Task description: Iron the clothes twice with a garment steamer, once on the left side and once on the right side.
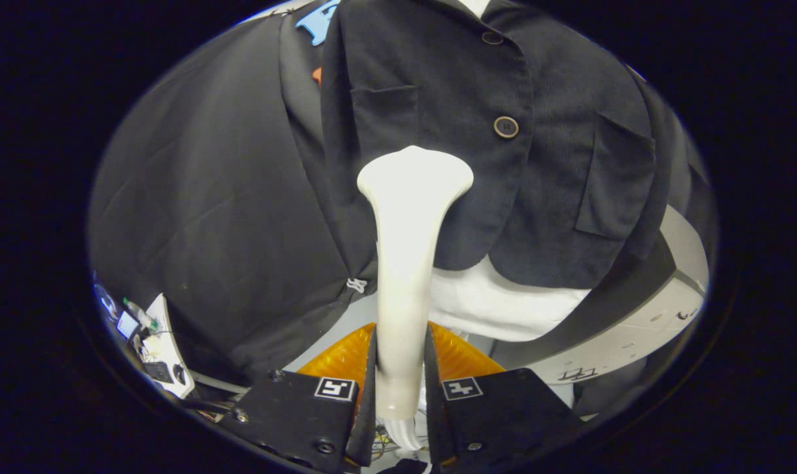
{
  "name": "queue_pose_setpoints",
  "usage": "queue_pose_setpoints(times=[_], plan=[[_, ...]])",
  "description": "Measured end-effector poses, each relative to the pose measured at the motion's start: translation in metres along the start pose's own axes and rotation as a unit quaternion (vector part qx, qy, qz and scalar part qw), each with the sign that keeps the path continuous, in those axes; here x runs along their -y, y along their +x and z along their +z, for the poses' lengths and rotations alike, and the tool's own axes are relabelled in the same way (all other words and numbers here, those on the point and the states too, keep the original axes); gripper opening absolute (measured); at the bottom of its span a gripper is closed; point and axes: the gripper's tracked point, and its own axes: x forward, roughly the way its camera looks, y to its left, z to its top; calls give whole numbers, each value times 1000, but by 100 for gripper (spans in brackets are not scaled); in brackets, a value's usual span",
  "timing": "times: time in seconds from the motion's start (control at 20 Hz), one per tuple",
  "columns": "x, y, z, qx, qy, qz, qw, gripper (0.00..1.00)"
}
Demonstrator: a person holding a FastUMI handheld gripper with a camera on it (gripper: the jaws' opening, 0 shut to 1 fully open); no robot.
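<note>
Jaws (401, 375) clamped on rigid, smooth steamer (408, 263) handle, head just ahead against soft, limp jacket (451, 131); slippery if loosened.

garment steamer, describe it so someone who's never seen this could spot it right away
Start at the dark buttoned jacket hanging ahead. In front of its lower half rises the garment steamer, its handle clamped between the gripper fingers. It is the one pale, smooth, long-necked thing, flaring into a wide flat head just below the jacket's lower button.
</note>
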Motion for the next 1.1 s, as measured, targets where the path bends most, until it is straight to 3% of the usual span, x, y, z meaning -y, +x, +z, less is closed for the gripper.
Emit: queue_pose_setpoints(times=[0.6,1.1], plan=[[42,-43,-21,16,51,-3,999,35],[174,-129,-73,41,101,-44,993,35]])
